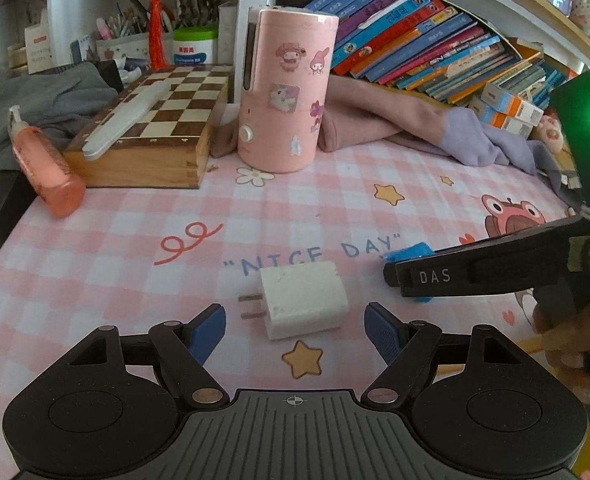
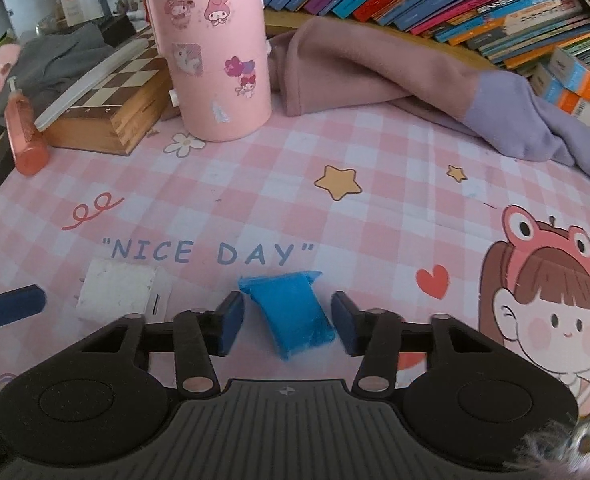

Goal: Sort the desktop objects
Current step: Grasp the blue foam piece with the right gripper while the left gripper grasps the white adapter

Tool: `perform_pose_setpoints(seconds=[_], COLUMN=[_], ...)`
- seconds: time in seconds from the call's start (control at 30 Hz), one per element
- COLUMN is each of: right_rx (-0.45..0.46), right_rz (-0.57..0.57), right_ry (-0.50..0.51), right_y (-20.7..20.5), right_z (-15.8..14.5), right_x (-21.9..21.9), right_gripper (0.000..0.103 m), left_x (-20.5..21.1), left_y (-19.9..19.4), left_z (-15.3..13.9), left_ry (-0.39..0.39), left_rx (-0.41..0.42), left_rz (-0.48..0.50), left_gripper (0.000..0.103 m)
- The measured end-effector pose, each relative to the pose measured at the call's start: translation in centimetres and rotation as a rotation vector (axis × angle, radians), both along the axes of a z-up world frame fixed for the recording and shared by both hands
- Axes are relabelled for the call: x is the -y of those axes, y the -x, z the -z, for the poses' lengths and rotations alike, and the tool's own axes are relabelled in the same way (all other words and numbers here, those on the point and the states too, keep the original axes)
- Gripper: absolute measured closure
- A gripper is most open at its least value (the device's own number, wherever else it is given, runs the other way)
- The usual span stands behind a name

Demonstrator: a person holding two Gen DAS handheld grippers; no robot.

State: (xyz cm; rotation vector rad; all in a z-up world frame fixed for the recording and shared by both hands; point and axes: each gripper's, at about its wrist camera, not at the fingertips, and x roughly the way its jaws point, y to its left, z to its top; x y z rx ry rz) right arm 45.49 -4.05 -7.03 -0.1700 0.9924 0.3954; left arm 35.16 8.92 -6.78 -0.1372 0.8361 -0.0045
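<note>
Pink checked cloth [image 2: 395, 200] covers the desk; on it lie a white charger [image 1: 303, 300] and a blue packet [image 2: 295, 312]. The left gripper [image 1: 295, 320] stands wide around the charger, pads clear. The right gripper [image 2: 287, 322] brackets the packet, gaps either side. Behind stand a pink canister [image 1: 285, 92], contents hidden, a chessboard box [image 1: 151, 128] and leaning books [image 1: 435, 44].

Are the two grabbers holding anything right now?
No, neither. The left gripper is open around the white charger; the right gripper straddles the blue packet without touching it.
</note>
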Motion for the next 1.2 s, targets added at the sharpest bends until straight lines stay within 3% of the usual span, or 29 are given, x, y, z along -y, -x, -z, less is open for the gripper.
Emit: perform_pose_setpoints(seconds=[0.03, 0.1, 0.4, 0.7, 1.2], right_rx=[-0.004, -0.015, 0.002, 0.002, 0.045], right_rz=[-0.001, 0.007, 0.042, 0.052, 0.043], right_ry=[-0.010, -0.046, -0.080, -0.085, -0.106], right_y=[-0.1, -0.3, -0.2, 0.1, 6.2], right_z=[0.0, 0.0, -0.8, -1.0, -3.4], right_x=[0.1, 0.5, 1.6, 2.0, 1.9], right_gripper=[0.072, 0.078, 0.078, 0.079, 0.079], left_x=[0.1, 0.3, 0.9, 1.0, -1.4], left_y=[-0.2, -0.6, -1.9, -1.7, 4.1], left_z=[0.1, 0.4, 2.0, 2.2, -2.0], left_ry=[-0.004, -0.020, -0.055, -0.064, -0.032], left_rx=[0.000, -0.001, -0.022, 0.002, 0.088], left_rz=[-0.001, -0.005, -0.033, -0.021, -0.009], left_gripper=[0.024, 0.024, 0.025, 0.033, 0.033])
